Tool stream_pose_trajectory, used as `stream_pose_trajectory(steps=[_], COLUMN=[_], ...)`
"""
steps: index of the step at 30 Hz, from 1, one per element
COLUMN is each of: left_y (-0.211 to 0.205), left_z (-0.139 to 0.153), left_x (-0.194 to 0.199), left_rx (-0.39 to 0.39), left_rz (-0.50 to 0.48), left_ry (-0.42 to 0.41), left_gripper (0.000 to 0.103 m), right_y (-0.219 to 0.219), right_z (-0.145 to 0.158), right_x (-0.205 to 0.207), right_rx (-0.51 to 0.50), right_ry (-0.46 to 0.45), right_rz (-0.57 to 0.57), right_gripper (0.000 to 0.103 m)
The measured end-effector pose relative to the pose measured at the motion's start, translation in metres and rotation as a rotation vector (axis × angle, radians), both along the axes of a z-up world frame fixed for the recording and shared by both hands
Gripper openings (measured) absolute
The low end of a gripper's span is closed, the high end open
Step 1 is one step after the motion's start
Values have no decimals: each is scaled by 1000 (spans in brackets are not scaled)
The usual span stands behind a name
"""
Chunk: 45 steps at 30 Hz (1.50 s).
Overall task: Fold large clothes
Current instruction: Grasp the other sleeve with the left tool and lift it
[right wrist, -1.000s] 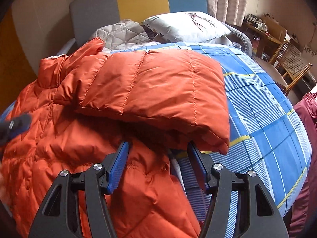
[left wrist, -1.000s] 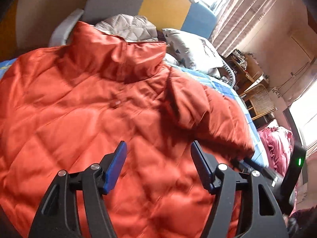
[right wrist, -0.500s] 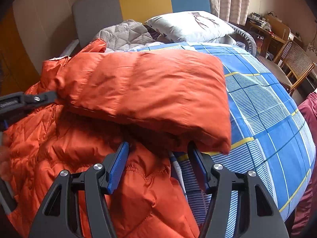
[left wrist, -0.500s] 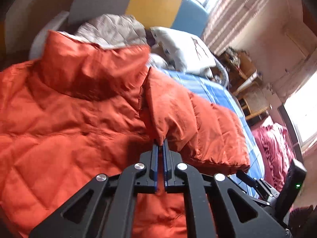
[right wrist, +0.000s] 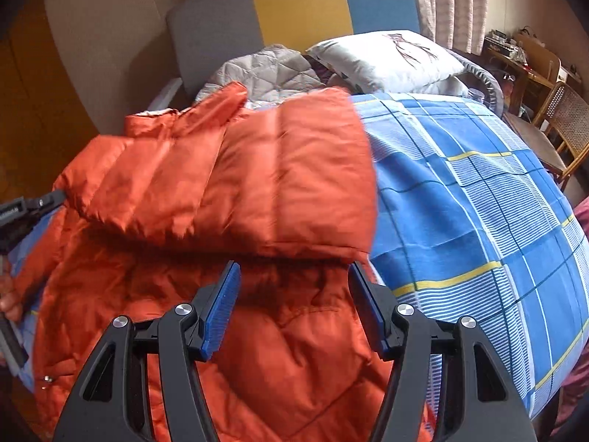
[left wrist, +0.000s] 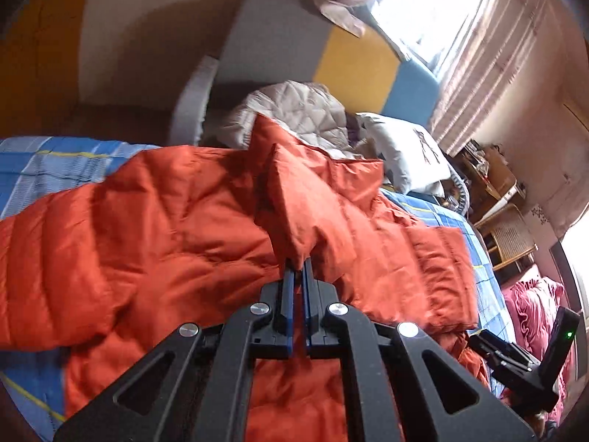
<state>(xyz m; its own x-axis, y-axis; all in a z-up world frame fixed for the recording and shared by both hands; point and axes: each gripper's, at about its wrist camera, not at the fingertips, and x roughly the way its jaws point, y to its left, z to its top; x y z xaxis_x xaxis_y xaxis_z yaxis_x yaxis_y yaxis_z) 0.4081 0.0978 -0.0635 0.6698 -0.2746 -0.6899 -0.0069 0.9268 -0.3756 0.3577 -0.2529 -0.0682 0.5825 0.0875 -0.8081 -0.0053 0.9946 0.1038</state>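
Note:
A big orange quilted puffer jacket (left wrist: 176, 228) (right wrist: 228, 191) lies on a blue checked bed cover (right wrist: 471, 213). My left gripper (left wrist: 299, 270) is shut on a pinched fold of the jacket near its shoulder and holds that fold lifted above the rest. In the right wrist view the same gripper (right wrist: 35, 204) shows at the far left edge, gripping the jacket's corner. A sleeve lies folded across the jacket's body. My right gripper (right wrist: 294, 294) hovers open above the jacket's lower body, just below the folded sleeve's edge, with nothing between its fingers.
A grey quilted garment (right wrist: 265, 70) and a white pillow (right wrist: 386, 59) lie at the head of the bed against a grey, yellow and blue headboard (right wrist: 302, 7). A cane chair (right wrist: 563, 125) and cluttered desk stand right. Pink cloth (left wrist: 533, 313) lies beside the bed.
My left gripper went from open to shut on a fold of the jacket, then drew it up and to the left, uncovering blue bed cover. The right gripper stayed open and barely shifted.

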Motion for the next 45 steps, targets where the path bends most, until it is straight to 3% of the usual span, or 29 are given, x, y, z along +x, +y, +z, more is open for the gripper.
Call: stream_pose_trajectory(steps=[11, 24, 35, 36, 38, 39, 45], left_y=[38, 38, 38, 38, 39, 40, 30], left_z=[-30, -70, -80, -78, -70, -66, -39], left_x=[-38, -22, -36, -38, -45, -48, -47], left_rx=[36, 170, 135, 137, 170, 177, 197], left_rz=[97, 133, 168, 179, 217, 233, 206], left_ry=[30, 103, 105, 107, 90, 70, -22], left_gripper=[3, 3, 4, 10, 34, 52, 53], right_y=[19, 60, 67, 68, 71, 72, 67], right_z=[3, -47, -67, -67, -63, -61, -33], right_x=[15, 55, 61, 62, 61, 62, 58], right_rx=[10, -95, -138, -147, -173, -174, -128], right_ry=[-16, 66, 66, 67, 68, 69, 12], right_rz=[-23, -21, -9, -9, 5, 11, 29], right_gripper=[60, 60, 60, 60, 60, 60, 60])
